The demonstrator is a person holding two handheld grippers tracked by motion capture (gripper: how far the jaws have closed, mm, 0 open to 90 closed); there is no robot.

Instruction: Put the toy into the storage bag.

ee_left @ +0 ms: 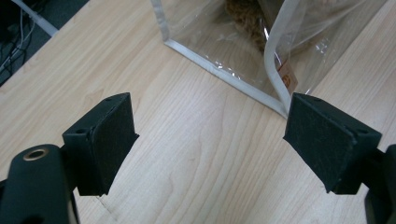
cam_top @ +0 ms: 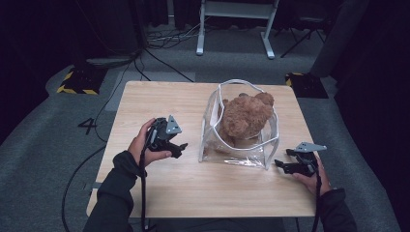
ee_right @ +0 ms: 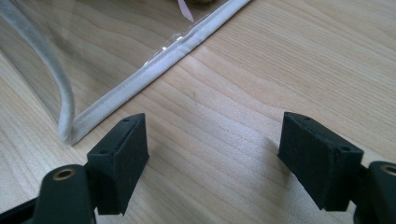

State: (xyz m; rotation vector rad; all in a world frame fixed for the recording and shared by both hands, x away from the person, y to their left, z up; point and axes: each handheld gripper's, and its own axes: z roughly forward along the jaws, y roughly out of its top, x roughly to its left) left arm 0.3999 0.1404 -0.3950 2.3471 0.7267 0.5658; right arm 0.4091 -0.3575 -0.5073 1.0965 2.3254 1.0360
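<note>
Both grippers sit released on my screens: the left gripper (cam_top: 180, 147) rests low over the worktop (cam_top: 145, 101) just left of the clear bag (cam_top: 212, 150), jaws spread with bare wood between them, and the right gripper (cam_top: 281, 163) lies near the bag's right front corner, jaws equally wide. I see the bag standing upright toward the far right of the worktop, with a brown teddy bear (cam_top: 246, 116) sitting inside it. Neither gripper touches the bag.

High view overhead, gripper views close, sharing bag (ee_left: 219, 70)
</note>
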